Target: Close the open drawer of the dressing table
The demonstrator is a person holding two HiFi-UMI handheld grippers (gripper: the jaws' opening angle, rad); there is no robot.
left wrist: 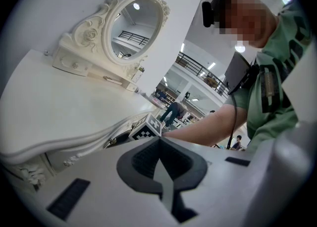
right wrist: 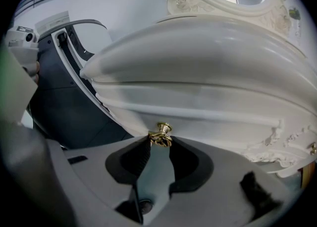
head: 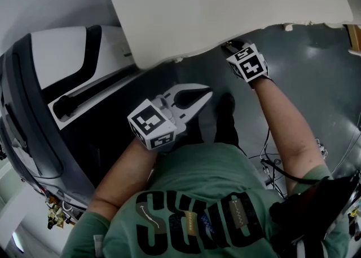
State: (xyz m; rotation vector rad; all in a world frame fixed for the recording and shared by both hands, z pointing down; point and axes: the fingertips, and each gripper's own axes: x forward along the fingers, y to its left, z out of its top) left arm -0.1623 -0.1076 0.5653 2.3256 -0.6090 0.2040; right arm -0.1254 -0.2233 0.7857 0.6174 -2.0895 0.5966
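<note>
Dark grey floor point(head: 316, 82) is lying under a cream carved dressing table point(head: 225, 9), whose drawer front point(right wrist: 198, 117) is sitting directly ahead of the right gripper point(right wrist: 159, 144), jaws clamping its small gold knob point(right wrist: 161, 136), while the left gripper point(left wrist: 158, 141) is hanging nearer the person, jaws together, empty.

Looking like a big open lab or demo hall, not a home. Left gripper view, centre right: mezzanine railings point(left wrist: 195, 65) running overhead, ceiling lights point(left wrist: 240, 48) glowing, people point(left wrist: 173, 112) standing far back. Head view: cables point(head: 273, 169) trailing over grey floor point(head: 321, 71) lower right, large machine point(head: 56, 93) sitting left of the dressing table point(head: 225, 9).
</note>
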